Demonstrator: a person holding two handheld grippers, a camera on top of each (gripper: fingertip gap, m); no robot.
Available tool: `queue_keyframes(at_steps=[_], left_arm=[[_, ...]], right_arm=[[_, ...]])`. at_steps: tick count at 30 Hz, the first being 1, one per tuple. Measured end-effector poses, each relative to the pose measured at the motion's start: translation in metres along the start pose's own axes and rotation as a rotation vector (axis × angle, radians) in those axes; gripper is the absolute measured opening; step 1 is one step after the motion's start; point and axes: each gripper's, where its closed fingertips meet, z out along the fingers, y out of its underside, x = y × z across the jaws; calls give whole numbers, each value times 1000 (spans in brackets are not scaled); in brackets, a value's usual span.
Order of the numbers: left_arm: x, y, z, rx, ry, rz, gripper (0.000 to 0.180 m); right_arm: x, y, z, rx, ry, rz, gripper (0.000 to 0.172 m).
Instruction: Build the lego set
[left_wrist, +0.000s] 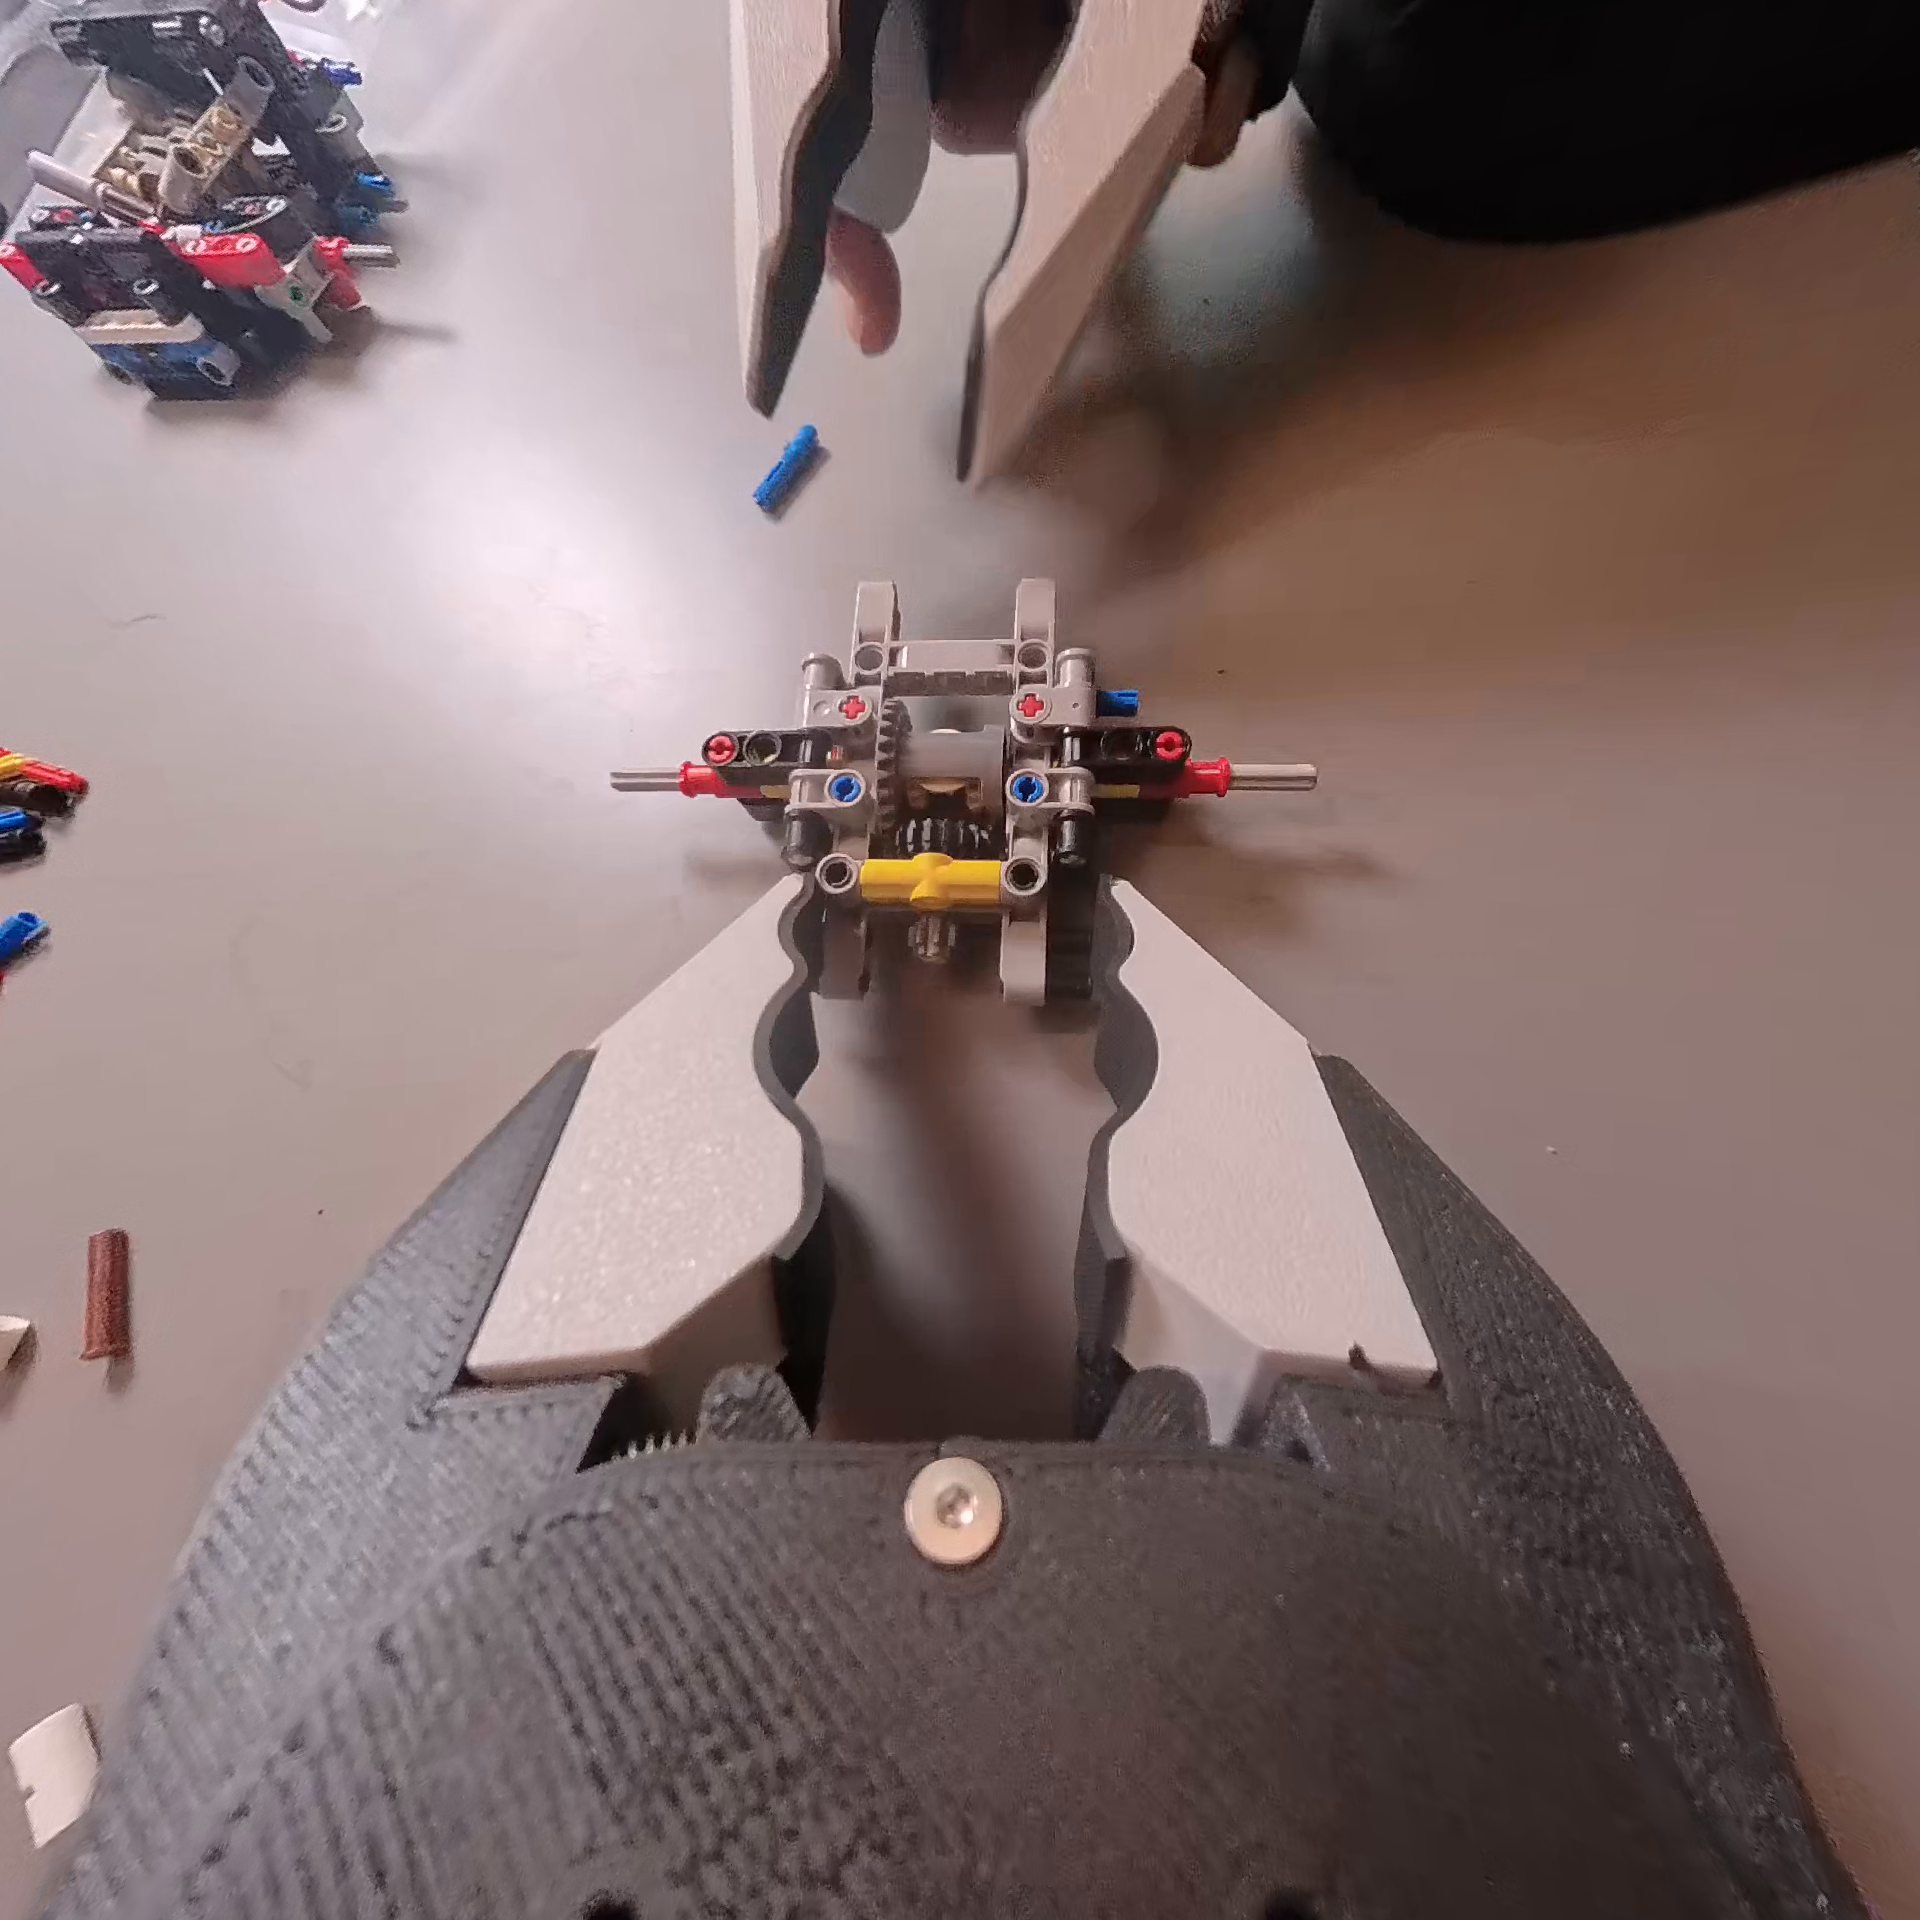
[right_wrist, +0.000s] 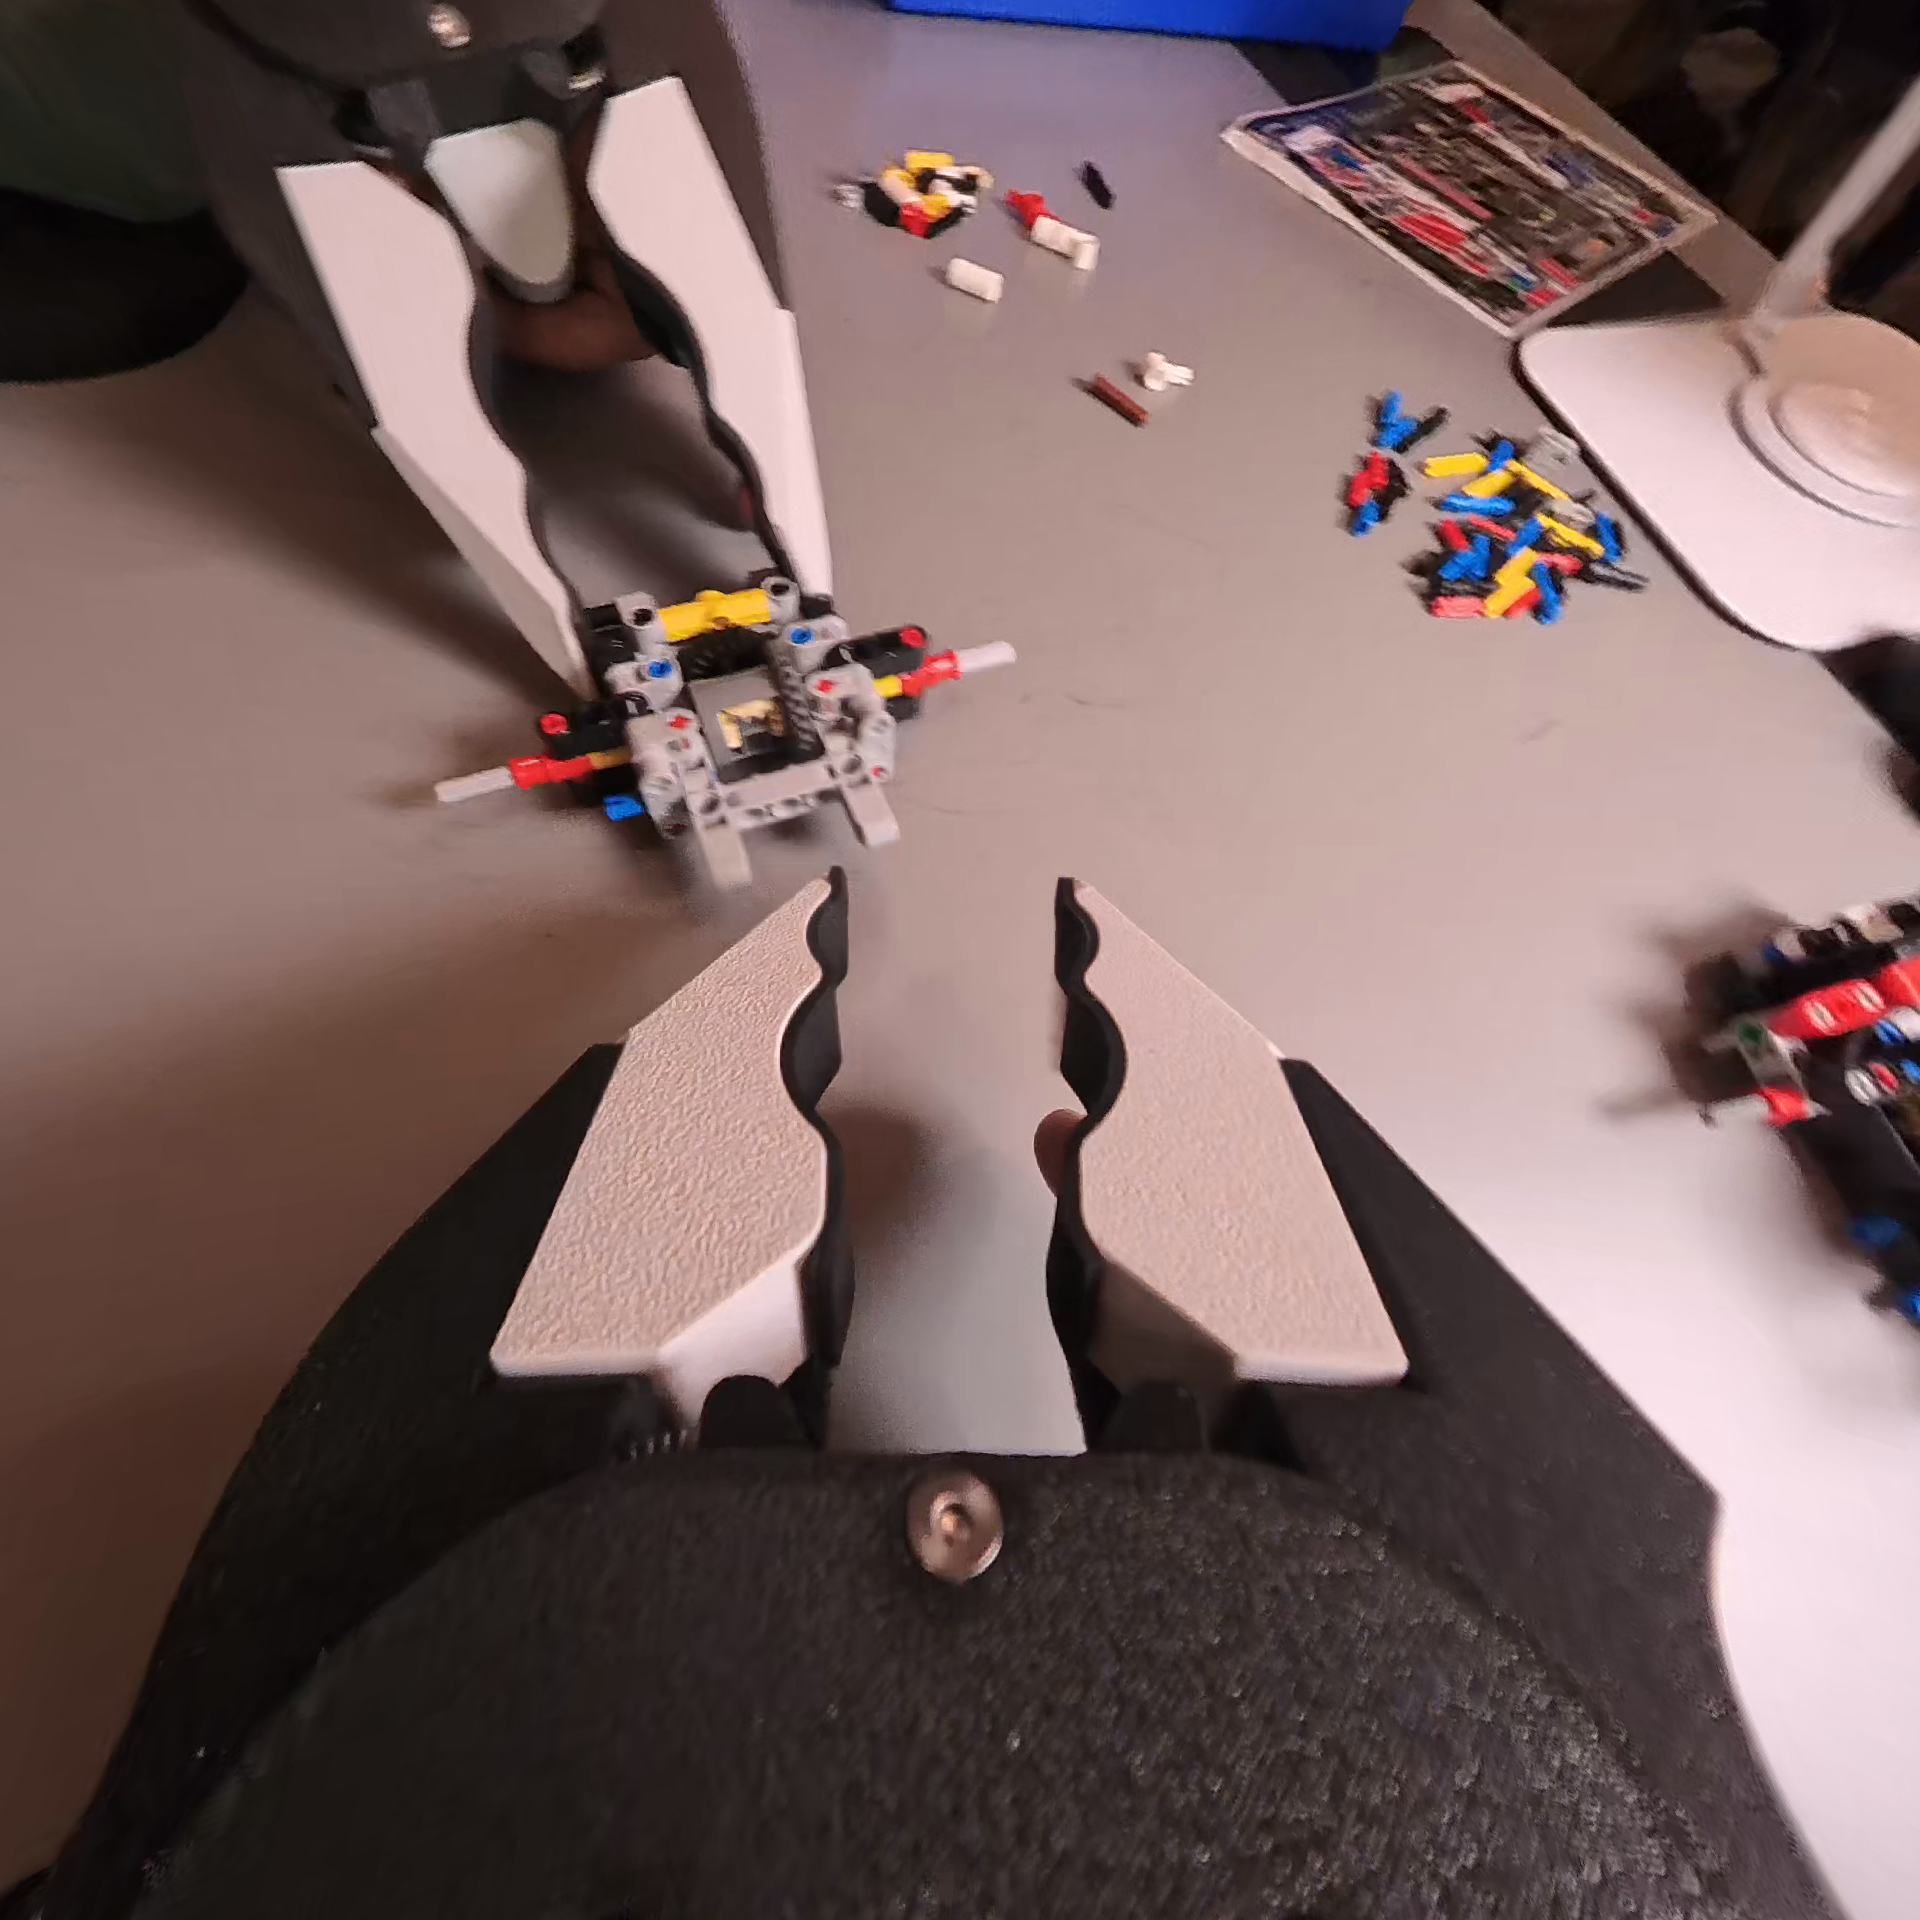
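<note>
Your left gripper (left_wrist: 948, 914) is pinching one grey plastic brick-built gear assembly (left_wrist: 940, 790) with red, blue, yellow and black pins; both dark wavy pads press on the assembly's near end, which sits between the fingertips while the rest projects forward on the grey table (left_wrist: 416, 644). Its long axis is the grey cross axle (left_wrist: 1273, 774), running left to right, square to your fingers; two grey prongs (left_wrist: 1029, 608) point away from you, toward the right gripper (right_wrist: 948, 894). That gripper is spread with nothing between its pads, just short of the prongs and apart from them. One loose blue pin (left_wrist: 787, 468) lies beyond the assembly. One second, larger black-and-red brick model (left_wrist: 177, 208) stands far left.
</note>
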Motion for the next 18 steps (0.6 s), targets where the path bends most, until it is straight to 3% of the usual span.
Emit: queue_keyframes(at_steps=[4,8,14,18], left_arm=[[-3,2,0,-7,-18,2,51],[-7,4,-1,-14,-38,-9,51],[-13,5,-1,-13,-66,-41,51],[-17,6,-1,-14,-82,-52,51]], right_arm=[[26,18,-9,-68,49,81,36],[27,39,-8,-196,-20,109,37],[27,45,2,-341,-72,81,30],[22,42,5,-353,-106,57,23]])
